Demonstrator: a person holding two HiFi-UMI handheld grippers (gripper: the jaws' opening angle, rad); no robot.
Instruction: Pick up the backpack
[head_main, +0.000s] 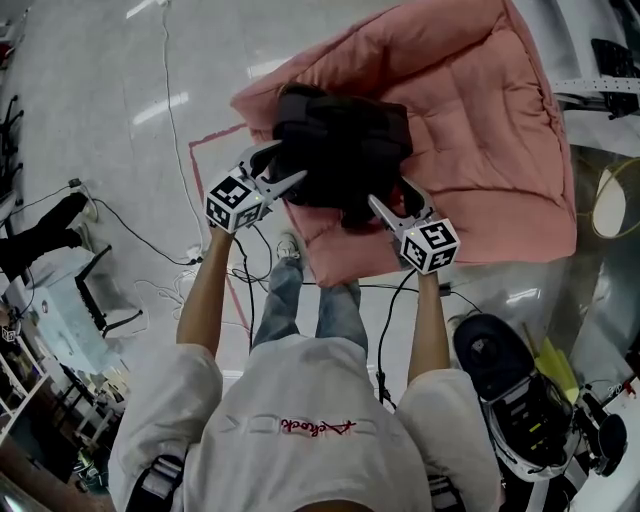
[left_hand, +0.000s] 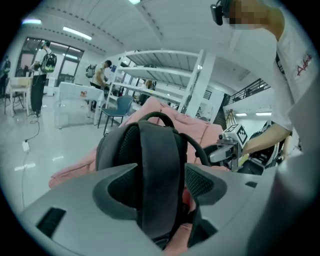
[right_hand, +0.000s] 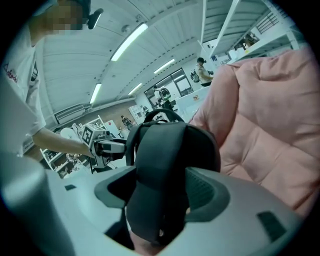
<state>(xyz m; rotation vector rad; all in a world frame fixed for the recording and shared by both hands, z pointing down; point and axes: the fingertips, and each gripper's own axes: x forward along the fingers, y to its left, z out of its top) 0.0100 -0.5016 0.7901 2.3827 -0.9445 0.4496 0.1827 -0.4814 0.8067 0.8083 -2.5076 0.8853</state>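
A black backpack (head_main: 340, 150) lies on a pink padded cushion (head_main: 480, 120), its shoulder straps facing me. My left gripper (head_main: 285, 165) is at the pack's left near corner with its jaws wide apart. In the left gripper view one strap (left_hand: 157, 165) runs between the pads, and pink shows in the gap beside it. My right gripper (head_main: 392, 195) is at the right near corner, also wide. The other strap (right_hand: 162, 175) lies between its pads and is not pinched. Each gripper shows in the other's view: the right one (left_hand: 227, 150), the left one (right_hand: 107, 146).
The cushion sits on a pale glossy floor with thin cables (head_main: 170, 120) and a red tape line (head_main: 200, 170) to its left. A black and white machine (head_main: 510, 390) stands at lower right. White bunk frames (left_hand: 165, 65), chairs and people stand far behind.
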